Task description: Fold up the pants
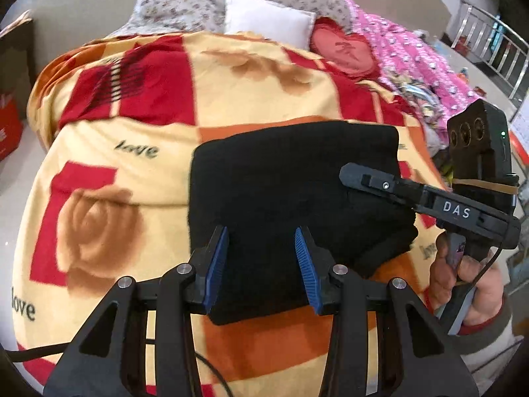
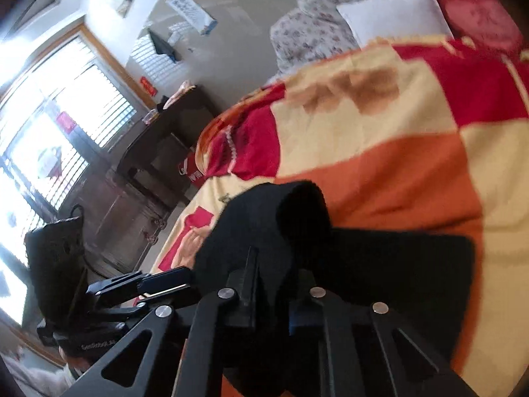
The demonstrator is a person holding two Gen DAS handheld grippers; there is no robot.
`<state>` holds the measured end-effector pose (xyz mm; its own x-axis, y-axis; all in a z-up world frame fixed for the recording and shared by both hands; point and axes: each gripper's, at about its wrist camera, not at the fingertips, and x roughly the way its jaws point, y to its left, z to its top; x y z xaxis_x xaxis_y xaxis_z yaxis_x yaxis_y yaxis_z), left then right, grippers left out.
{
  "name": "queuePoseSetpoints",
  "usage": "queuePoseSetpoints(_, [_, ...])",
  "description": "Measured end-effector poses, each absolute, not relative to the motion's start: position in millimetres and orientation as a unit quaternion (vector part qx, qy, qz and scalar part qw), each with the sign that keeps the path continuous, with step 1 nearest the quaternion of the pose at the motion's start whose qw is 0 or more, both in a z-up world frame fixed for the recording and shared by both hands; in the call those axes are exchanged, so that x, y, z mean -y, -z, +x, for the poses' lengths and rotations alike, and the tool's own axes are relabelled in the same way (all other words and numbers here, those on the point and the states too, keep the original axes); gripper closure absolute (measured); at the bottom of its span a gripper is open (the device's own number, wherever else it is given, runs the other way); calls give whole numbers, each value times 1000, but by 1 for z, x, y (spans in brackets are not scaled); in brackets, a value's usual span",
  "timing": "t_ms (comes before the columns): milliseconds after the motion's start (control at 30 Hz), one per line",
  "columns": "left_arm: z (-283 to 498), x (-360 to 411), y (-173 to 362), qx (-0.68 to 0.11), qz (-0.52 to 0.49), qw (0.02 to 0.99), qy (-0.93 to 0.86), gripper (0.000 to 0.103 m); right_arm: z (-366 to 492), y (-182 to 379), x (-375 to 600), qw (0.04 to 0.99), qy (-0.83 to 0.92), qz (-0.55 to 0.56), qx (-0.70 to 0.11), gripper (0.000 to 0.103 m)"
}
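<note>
One folded black pants (image 1: pixel 284 205) bundle lies between two hand-held grippers.

Bright slatted window (image 2: pixel 66 106); dark wooden table (image 2: pixel 165 139) — beige wall (image 2: pixel 238 33).

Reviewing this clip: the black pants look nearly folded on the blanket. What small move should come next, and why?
Probably lower the right gripper and lay down the raised fold. In the right wrist view a flap of the black pants stands up over the flat part. The left gripper hangs open over the near edge, gripping nothing. Whether the right one pinches the cloth cannot be told.
</note>
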<state>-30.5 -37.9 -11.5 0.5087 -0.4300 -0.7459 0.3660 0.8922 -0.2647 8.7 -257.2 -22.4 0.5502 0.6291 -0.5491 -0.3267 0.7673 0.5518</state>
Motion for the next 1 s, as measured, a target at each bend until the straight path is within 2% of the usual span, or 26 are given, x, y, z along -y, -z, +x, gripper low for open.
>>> queuePoseSetpoints(133, [-29, 50, 1, -428, -33, 871, 238, 63, -2, 0, 284, 880, -253, 177, -361, 92])
queuePoseSetpoints(267, [-18, 66, 14, -443, -28, 866, 232, 63, 1, 18, 303, 870, -221, 169, -406, 91])
queuePoseSetpoints(300, [-16, 68, 18, -445, -23, 866, 227, 63, 5, 27, 303, 868, -211, 163, -419, 83])
queuePoseSetpoints(333, [-13, 72, 22, -449, -16, 866, 219, 63, 9, 33, 303, 870, -188, 142, -433, 69])
queuePoseSetpoints(467, [-9, 76, 18, -454, -4, 866, 209, 63, 1, 11, 318, 899, -128, 109, -405, 67])
queuePoseSetpoints(600, [3, 76, 12, -448, -8, 872, 196, 63, -12, -21, 307, 908, -176, 101, -368, 67])
queuePoseSetpoints(733, [17, 83, 18, -451, 3, 874, 180, 63, -2, -11, 270, 892, -220, 66, -391, 67])
queuePoseSetpoints(800, [21, 86, 22, -455, 4, 872, 180, 56, 12, 8, 262, 887, -191, 44, -417, 67])
queuePoseSetpoints(867, [23, 88, 23, -454, 6, 872, 181, 54, 30, 29, 266, 877, -181, 55, -442, 67])
queuePoseSetpoints(1000, [23, 96, 25, -450, 24, 875, 179, 45, 40, 32, 270, 875, -180, 61, -444, 67])
